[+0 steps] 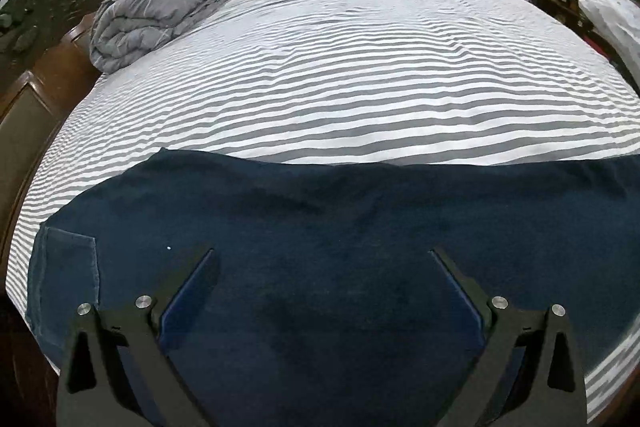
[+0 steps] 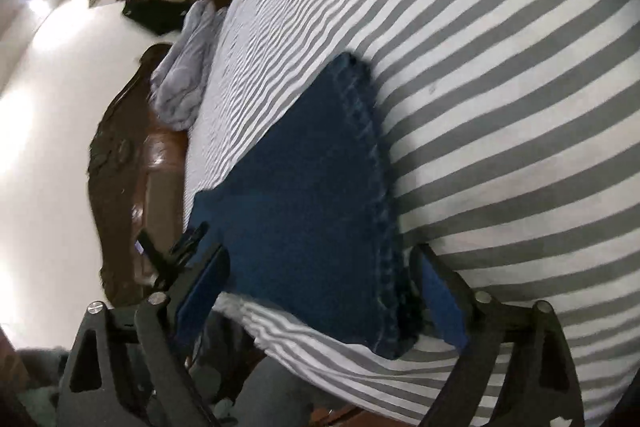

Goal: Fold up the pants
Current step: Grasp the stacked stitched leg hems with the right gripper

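Left gripper (image 1: 322, 255): jaws spread wide, hovering over the dark blue denim pants (image 1: 320, 227), pinching nothing.
Pants: lying flat along the near edge of the grey-and-white striped bedsheet (image 1: 340, 75), ready to fold.
Right gripper (image 2: 320, 255): jaws apart, straddling the stitched hem (image 2: 376, 187), probably to grasp it.
Far left: crumpled grey duvet (image 1: 152, 15), well apart.

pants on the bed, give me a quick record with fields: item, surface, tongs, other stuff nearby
item: dark blue pants, spread flat near the bed's near edge
hem: stitched hem end lies between the right tongs' fingers
surface: grey and white striped sheet
left tongs: open, over the pants, nothing gripped
right tongs: open, astride the hem end, pads not pressing
nearby: bundled grey quilt at the far left corner; dark wooden headboard at the left
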{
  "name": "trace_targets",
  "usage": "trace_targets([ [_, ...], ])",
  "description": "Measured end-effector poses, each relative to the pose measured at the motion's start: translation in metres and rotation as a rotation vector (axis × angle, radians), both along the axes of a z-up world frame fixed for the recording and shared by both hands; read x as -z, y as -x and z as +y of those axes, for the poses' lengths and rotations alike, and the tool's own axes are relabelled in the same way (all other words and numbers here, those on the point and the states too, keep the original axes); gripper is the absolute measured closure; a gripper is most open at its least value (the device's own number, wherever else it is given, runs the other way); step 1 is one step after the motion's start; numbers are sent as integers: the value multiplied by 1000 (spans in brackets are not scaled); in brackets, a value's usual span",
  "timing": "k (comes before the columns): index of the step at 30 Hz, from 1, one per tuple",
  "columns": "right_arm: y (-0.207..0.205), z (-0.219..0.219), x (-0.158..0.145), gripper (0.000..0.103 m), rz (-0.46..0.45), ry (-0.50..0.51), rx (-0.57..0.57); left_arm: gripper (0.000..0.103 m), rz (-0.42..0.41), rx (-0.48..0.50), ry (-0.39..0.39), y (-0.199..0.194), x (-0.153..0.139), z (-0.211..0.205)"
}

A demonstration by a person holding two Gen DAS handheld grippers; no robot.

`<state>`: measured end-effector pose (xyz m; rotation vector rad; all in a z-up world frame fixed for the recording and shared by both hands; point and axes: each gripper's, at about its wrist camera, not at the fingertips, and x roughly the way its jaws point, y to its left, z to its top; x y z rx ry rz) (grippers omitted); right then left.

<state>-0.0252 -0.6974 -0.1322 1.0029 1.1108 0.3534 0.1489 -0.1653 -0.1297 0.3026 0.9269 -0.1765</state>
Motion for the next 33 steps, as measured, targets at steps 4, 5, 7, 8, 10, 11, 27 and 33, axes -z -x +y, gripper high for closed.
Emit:
trace_targets([
  [4,-11,4,3,20,-51,-50,10,2,3,-11,-23,-2,6,-2],
  [5,-18,8,4,24,-59,-64,-1,2,5,-10,-25,-2,7,-2],
  [7,-30,22,9,34,-29,-42,-36,2,-3,-10,-41,-2,8,-5],
  [8,-36,29,9,35,-26,-16,-51,2,-5,-9,-45,-3,8,-5],
  [10,-40,34,4,51,-17,4,-54,2,-6,-5,-47,-4,8,-6],
  [11,-40,36,4,55,-1,-3,-56,2,-9,-4,-46,-4,7,-5],
  [27,-24,41,-8,87,125,150,162,2,-11,-23,-69,-11,25,17],
  [33,-24,57,-33,88,136,212,237,1,36,-22,-24,-20,27,26],
])
